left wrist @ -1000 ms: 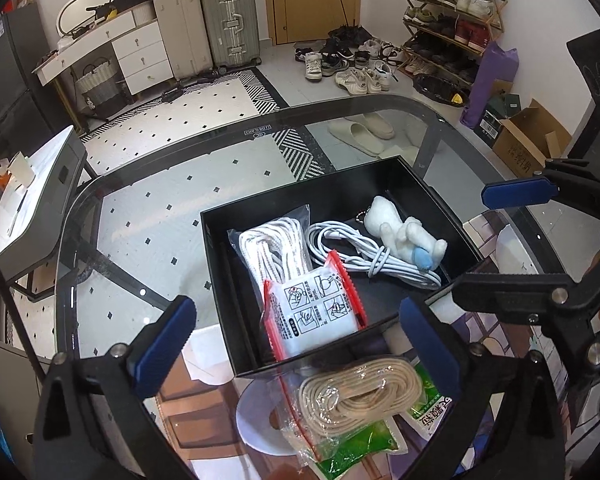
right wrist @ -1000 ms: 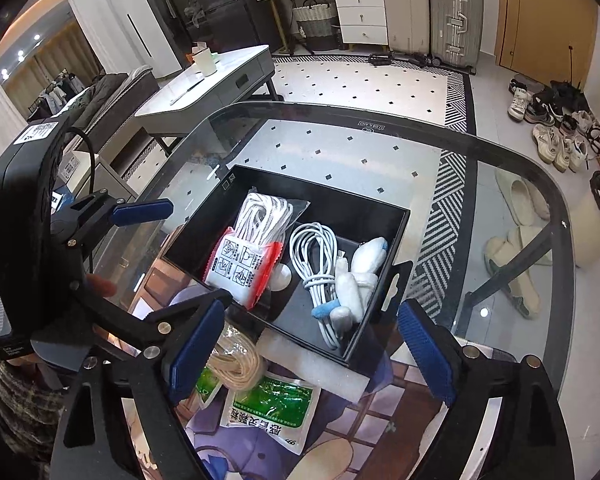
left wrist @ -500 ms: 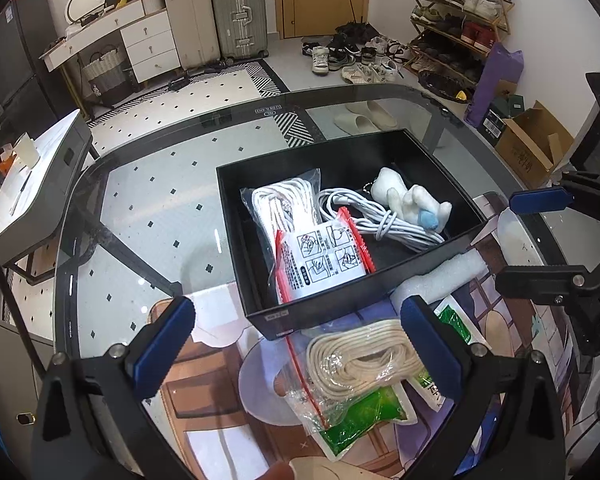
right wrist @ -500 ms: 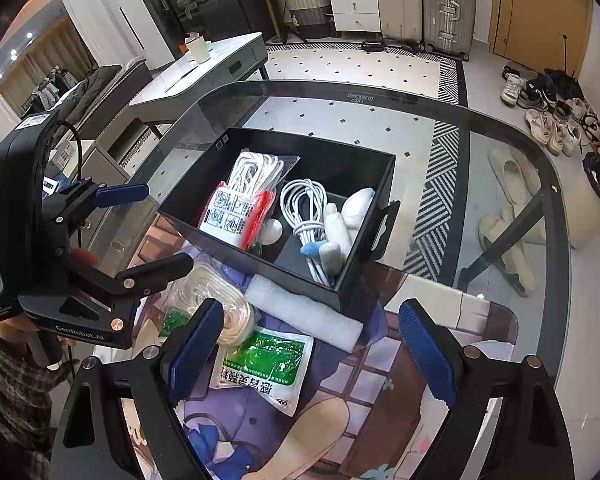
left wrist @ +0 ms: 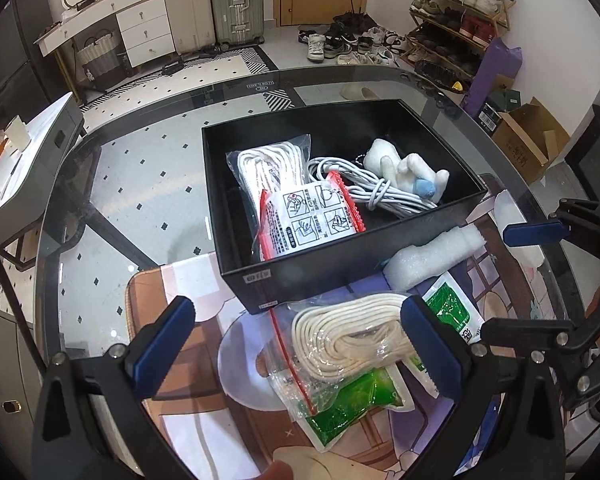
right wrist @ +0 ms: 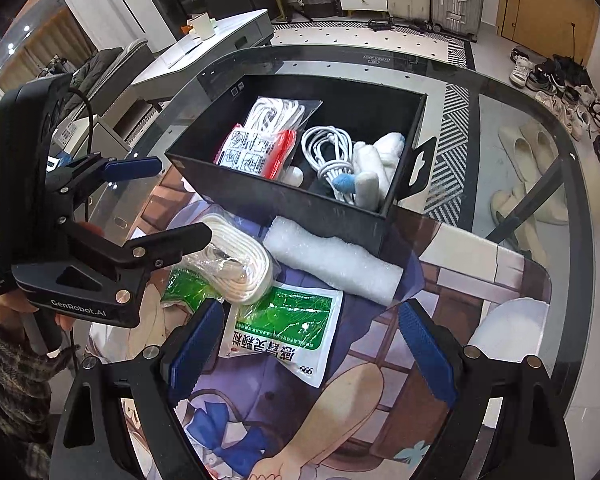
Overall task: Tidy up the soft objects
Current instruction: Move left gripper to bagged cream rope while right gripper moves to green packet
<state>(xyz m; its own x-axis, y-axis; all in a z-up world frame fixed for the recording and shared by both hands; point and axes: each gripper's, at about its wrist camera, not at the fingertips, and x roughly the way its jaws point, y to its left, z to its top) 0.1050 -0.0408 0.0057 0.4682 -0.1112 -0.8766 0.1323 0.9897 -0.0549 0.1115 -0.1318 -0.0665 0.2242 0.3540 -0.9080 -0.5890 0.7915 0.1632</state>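
at the centre of the left wrist view a black box [left wrist: 340, 256] stands on a glass tabletop [left wrist: 112, 184], its near edge on a printed mat [left wrist: 188, 412]. inside the box, toward its left, lies a bagged white rope [left wrist: 268, 168] with a red-edged printed packet [left wrist: 312, 220] leaning on it; a coiled white cable [left wrist: 364, 188] sits in the middle and a white plush toy [left wrist: 400, 168] with a blue tip lies toward the right wall.

just below the box, on the mat, a bagged cream rope [left wrist: 352, 340] in a clear zip bag rests on top of a green pack [left wrist: 352, 404]. a second green pack [left wrist: 452, 308] lies at its right, and a white foam roll [left wrist: 432, 252] lies against the box's front wall.

the left tongs [left wrist: 296, 340] stand wide open, pointing steeply down, blue pads either side of the cream rope and not pressing on it. in the right wrist view the left tongs [right wrist: 160, 200] show at the left of the frame, held by a hand [right wrist: 16, 304] in a plaid sleeve, with the lower finger just above the rope bag.

the right tongs [right wrist: 312, 348] are also wide open, gripping nothing, with the second green pack [right wrist: 280, 328] between the pads below them. the foam roll [right wrist: 332, 256] lies in mid-frame beside the box [right wrist: 292, 204].
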